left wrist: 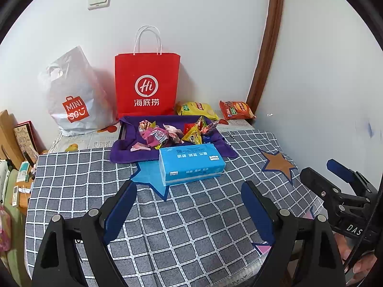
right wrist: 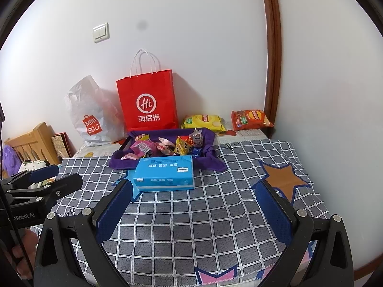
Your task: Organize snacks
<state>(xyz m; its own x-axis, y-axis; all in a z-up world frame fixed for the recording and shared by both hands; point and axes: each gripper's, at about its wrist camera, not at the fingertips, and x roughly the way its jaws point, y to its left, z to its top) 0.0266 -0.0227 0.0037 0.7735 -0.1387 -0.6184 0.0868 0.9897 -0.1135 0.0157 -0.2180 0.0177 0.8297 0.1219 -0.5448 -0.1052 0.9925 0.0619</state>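
Your left gripper (left wrist: 189, 205) and right gripper (right wrist: 195, 205) both stand wide open above the grey checked tablecloth (right wrist: 191, 227) — they hold nothing. Ahead lies a blue tissue pack (left wrist: 191, 163), touching the purple cloth-lined tray (left wrist: 126, 153) — inside it, small colourful snack packets (left wrist: 172, 134). Behind, near the wall, lie a yellow chip bag (left wrist: 197, 108) and an orange chip bag (left wrist: 235, 110).

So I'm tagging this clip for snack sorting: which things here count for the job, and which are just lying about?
For the job:
small snack packets
purple-lined tray
yellow chip bag
orange chip bag

Lying about:
blue tissue pack
red paper bag
white Miniso bag
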